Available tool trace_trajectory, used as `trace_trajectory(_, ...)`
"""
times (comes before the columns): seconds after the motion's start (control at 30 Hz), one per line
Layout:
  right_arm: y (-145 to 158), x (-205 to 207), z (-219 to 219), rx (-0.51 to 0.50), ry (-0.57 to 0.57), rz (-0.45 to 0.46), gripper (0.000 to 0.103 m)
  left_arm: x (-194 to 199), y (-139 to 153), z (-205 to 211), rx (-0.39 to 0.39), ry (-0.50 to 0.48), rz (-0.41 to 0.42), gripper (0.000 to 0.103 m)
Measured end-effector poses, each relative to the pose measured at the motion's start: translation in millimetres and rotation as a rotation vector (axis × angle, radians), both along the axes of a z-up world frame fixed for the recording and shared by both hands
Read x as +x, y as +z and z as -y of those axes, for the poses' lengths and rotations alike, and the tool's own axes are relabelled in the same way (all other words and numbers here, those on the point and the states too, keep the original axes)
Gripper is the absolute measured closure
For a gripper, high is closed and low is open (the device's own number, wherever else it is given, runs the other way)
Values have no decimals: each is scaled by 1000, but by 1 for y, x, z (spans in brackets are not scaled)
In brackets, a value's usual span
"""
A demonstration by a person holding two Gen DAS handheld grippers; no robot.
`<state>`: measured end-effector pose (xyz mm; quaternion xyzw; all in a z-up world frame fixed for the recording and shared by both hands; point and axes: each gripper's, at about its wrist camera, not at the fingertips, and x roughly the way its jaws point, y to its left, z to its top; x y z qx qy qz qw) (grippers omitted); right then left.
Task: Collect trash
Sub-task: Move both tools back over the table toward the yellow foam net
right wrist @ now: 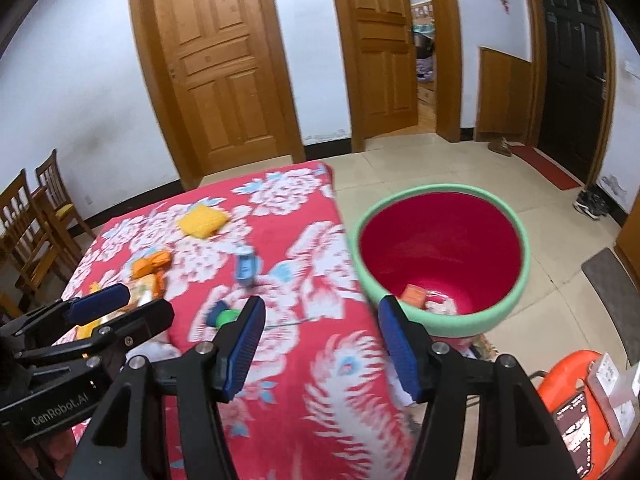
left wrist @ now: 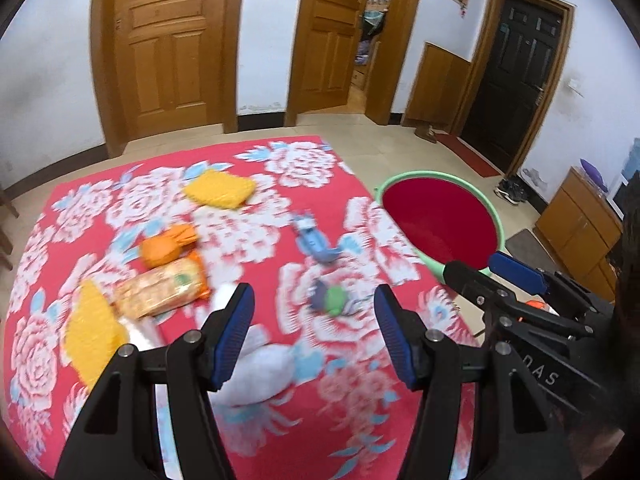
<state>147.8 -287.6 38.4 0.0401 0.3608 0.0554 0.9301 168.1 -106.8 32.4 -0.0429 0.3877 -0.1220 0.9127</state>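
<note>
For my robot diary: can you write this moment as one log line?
left gripper: jaws open, empty | right gripper: jaws open, empty | bucket: some trash inside | table: wrappers left

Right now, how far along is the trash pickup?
Done: a few scraps lie in the bucket. In hand: nothing; left gripper and right gripper are open and empty. Left on the table: yellow packet, orange wrapper, biscuit pack, blue wrapper, green ball.

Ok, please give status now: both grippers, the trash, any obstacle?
Left gripper open, empty. Right gripper open, empty. Wrappers remain on floral tablecloth; red bin holds some trash. No obstacle seen.
</note>
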Motion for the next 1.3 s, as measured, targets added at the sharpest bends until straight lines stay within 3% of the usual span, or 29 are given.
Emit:
trace_trajectory(0.53, -5, 6, -78, 14, 150, -11, 40, -30, -13, -128, -37, 245, -42, 41)
trace_trajectory(0.8, -7, 15, -104, 6, 204, -20, 36, -25, -34, -153, -30, 291, -75, 40)
trace_trajectory(1.1, -13, 41, -118, 13, 204, -47, 34, 7, -65, -161, -70, 248, -154, 41)
trace_trajectory(1.17, -14, 47, -120, 16, 206, -50, 34, 12, -68, -157, -48, 217, -164, 49)
trace_trajectory(1.2, -14, 50, -121, 16, 208, -53, 34, 12, -67, -154, -7, 216, -144, 68)
trace_trajectory(1.23, -15, 52, -123, 16, 211, -55, 34, 13, -67, -153, 18, 214, -140, 96)
trace_trajectory(1.27, -15, 54, -124, 15, 214, -56, 34, 14, -67, -153, 32, 211, -137, 103)
trace_trajectory(1.3, -15, 57, -126, 13, 217, -58, 34, 14, -66, -155, 26, 205, -135, 103)
